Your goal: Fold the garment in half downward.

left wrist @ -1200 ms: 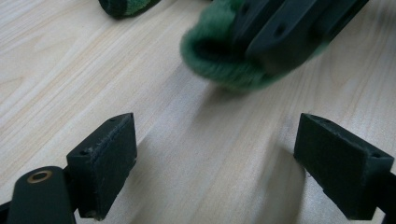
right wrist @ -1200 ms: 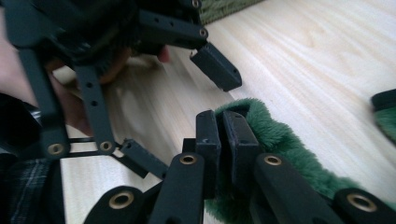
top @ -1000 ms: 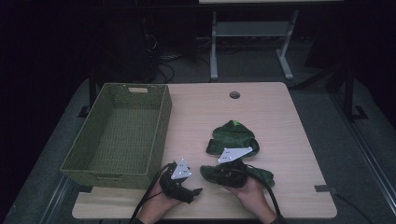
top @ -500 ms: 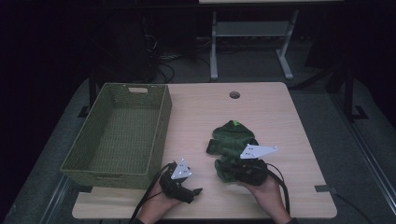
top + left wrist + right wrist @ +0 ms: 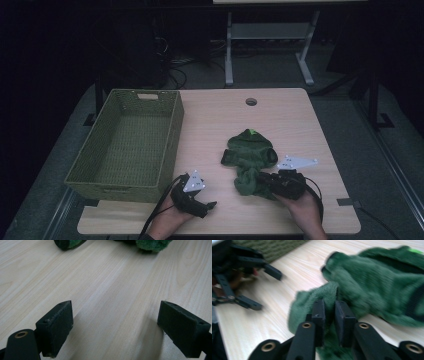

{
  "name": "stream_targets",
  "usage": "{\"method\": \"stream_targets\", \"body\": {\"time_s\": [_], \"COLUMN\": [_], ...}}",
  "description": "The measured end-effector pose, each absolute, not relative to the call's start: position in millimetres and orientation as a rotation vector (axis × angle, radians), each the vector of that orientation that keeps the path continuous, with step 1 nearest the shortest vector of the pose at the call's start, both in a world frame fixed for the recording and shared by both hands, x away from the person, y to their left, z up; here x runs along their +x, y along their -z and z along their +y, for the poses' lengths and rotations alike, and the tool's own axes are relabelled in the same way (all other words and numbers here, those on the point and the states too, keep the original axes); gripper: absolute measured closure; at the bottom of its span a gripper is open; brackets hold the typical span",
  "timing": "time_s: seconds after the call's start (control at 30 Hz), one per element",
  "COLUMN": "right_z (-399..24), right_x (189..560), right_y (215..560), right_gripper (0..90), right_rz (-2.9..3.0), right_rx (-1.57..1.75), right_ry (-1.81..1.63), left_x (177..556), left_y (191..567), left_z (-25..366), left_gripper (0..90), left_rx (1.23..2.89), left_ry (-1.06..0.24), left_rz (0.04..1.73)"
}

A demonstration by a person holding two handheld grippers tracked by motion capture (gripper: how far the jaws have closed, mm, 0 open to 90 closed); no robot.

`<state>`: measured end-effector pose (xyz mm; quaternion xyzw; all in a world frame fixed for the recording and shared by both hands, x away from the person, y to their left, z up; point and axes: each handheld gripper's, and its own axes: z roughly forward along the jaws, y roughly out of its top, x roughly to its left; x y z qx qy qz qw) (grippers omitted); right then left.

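A green fuzzy cloth [image 5: 248,160] lies on the bench [image 5: 280,115], a bit right of the middle of the high view. The right gripper [image 5: 329,315] sits at the cloth's lower edge. Its jaws stand narrow with a fold of the cloth between them, and they have just been opening a little. The left gripper [image 5: 115,325] rests low on the bench at the lower left, jaws wide with only bare wood between. A green basket [image 5: 131,145] stands on the left.

The high view is looking forward and down over the table [image 5: 280,120]. Each tool camera is skimming low and close; both are sharing the green garment [image 5: 152,244], lying at twelve o'clock.
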<state>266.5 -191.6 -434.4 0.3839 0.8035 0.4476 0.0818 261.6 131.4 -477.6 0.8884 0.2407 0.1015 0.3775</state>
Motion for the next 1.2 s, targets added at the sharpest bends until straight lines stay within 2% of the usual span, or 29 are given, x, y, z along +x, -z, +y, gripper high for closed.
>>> {"method": "stream_targets", "body": {"time_s": [0.17, 0.37, 0.77, 1.2], "right_z": [-204.6, -196.0, -175.7, -178.9], "right_x": [264.8, 267.4, 284.8, 289.8], "right_y": [429.3, 413.0, 453.3, 457.5], "right_gripper": [76.5, 81.9, 81.4, 79.6], "right_rz": [2.344, 2.321, 2.440, 2.478], "right_rx": [1.164, 1.066, 1.133, 1.144], "right_ry": [-1.324, -1.385, -1.139, -1.121], "left_x": [261.7, 262.2, 262.0, 262.2], "left_y": [477.5, 477.6, 477.6, 477.4], "left_z": [131.6, 131.1, 131.1, 131.2], "left_gripper": [12.4, 12.4, 12.4, 12.5], "left_rx": [2.274, 2.270, 2.272, 2.273], "left_ry": [-0.261, -0.263, -0.260, -0.258], "left_rz": [0.614, 0.615, 0.617, 0.618]}}
